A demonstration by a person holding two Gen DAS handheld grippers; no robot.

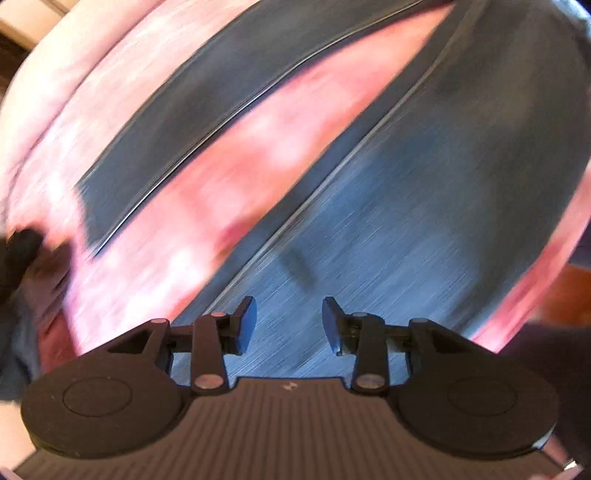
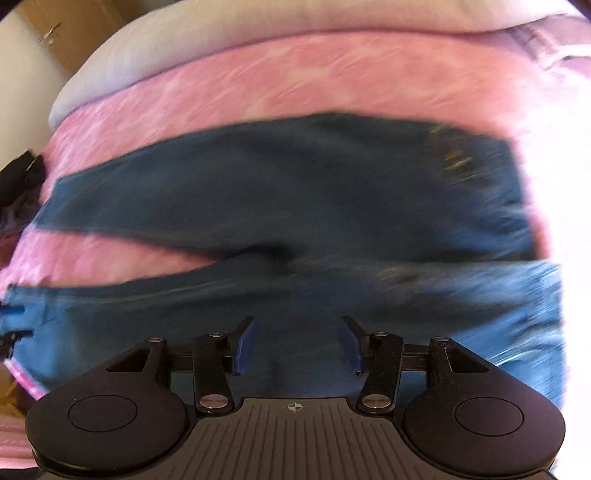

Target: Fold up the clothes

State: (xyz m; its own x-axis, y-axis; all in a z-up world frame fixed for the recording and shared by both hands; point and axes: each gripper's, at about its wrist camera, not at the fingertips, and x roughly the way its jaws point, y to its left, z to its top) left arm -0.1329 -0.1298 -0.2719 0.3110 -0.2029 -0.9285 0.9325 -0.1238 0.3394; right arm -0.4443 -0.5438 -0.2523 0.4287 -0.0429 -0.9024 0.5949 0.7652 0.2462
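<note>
Down low in each view, the left gripper and the right gripper point at the blue jeans, with their jaws apart and nothing between them. The jeans lie spread out flat on a pink bed cover. Farther back, a white pillow sits along the cover's far edge.

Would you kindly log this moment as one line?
left gripper open, empty | right gripper open, empty | jeans spread flat | pink bedspread underneath
</note>
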